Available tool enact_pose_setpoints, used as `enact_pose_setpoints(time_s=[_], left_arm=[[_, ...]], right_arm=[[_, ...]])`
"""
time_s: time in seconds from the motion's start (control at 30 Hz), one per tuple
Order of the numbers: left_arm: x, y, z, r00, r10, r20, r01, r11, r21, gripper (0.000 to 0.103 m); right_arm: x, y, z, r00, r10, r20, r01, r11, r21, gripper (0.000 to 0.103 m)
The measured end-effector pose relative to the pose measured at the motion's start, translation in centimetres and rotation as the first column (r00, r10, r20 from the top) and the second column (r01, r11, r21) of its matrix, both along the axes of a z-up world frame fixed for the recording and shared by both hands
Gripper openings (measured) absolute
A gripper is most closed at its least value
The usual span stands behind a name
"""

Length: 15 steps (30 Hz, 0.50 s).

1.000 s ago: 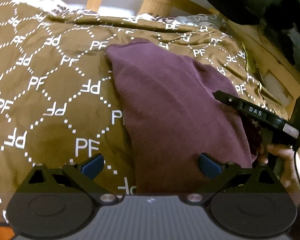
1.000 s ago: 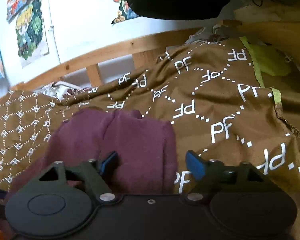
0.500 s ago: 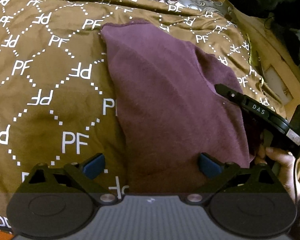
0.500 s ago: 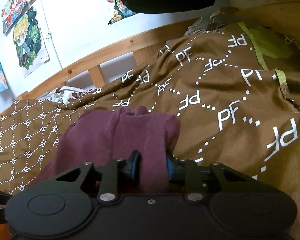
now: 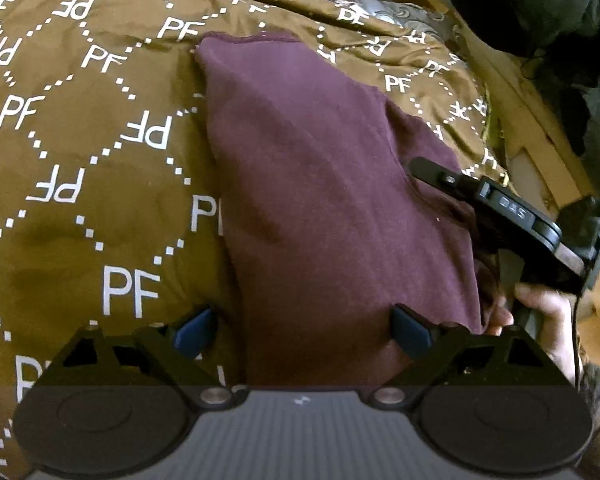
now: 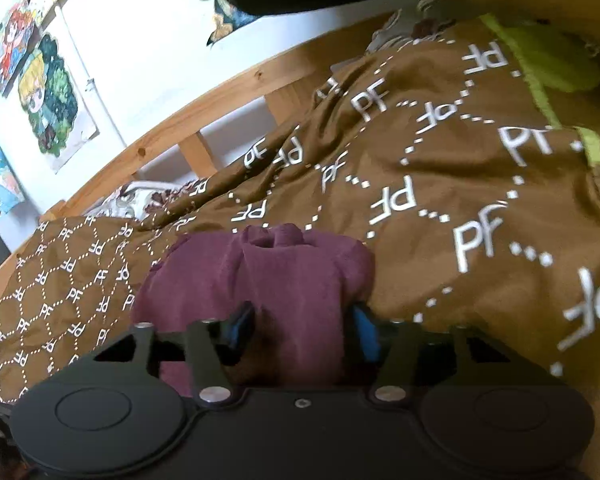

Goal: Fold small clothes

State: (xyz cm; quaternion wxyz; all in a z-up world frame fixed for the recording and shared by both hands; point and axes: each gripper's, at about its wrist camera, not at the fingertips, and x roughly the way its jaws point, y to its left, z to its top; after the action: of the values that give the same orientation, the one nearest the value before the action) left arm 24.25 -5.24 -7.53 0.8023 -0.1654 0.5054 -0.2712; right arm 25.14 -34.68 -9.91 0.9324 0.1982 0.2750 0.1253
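Observation:
A maroon garment (image 5: 320,200) lies folded lengthwise on a brown blanket (image 5: 80,200) printed with white "PF" letters. My left gripper (image 5: 303,331) hangs over its near end. The jaws are wide but closing, with the left pad by the cloth's edge and the right pad over the cloth. In the right wrist view the garment (image 6: 284,276) is bunched up, with a rolled opening at its far end. My right gripper (image 6: 302,329) has this bunch between its blue pads as the jaws are opening. The right tool's black body (image 5: 512,216) shows at the garment's right edge.
A hand (image 5: 540,316) holds the right tool. A wooden bed rail (image 6: 204,108) runs behind the blanket, below a white wall with cartoon posters (image 6: 48,96). A lime-green cloth (image 6: 548,56) lies at the far right. Dark clothing (image 5: 540,0) hangs above.
The right gripper shut on the garment's bunched end half a second ago and has since spread its jaws again. The left gripper has come lower and nearer over the garment, its jaws slightly narrower.

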Motion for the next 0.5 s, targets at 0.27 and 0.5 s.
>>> enact_pose_setpoints(time_s=[0.27,0.5], left_arm=[[-0.1,0.3,0.1,1.0,-0.026,-0.003,0.026,0.999,-0.043,0.07],[-0.7,0.1,1.0,0.999,-0.04,0.034,0.041,0.998,-0.038,0.055]], right_arm=[[0.6,2.1,0.7,0.999,-0.021,-0.024,0.018,0.99,-0.139,0.039],[-1.2,3.7,2.2,0.999,-0.035,0.026,0.04,0.975,-0.217,0.02]])
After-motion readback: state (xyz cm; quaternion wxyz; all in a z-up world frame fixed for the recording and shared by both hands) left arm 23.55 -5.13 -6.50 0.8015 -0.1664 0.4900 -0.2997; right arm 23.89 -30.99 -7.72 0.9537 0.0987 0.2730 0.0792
